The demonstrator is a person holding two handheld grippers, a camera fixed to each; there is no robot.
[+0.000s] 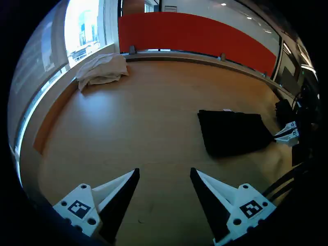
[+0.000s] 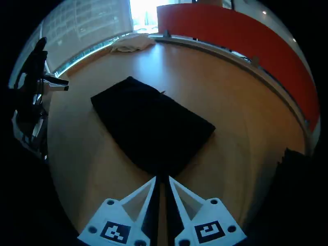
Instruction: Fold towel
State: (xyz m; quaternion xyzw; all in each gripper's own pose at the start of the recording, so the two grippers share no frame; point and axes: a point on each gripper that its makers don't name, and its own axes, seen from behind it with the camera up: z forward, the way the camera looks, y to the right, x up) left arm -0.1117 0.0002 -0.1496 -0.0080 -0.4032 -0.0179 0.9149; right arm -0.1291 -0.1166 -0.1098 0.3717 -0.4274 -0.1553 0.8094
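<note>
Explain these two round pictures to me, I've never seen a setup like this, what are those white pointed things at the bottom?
There is no robot here: a person holds a two-finger tool in each hand, and a wide-angle camera rides on each, looking along its fingers. The left gripper view looks from the left hand-held gripper, whose white fingers stand wide open over the wooden table, holding nothing. The right gripper view looks from the right hand-held gripper, its fingers almost together at the near corner of a folded black towel, apparently pinching it. A crumpled white cloth lies at the table's far edge by the window, with a red panel behind.
</note>
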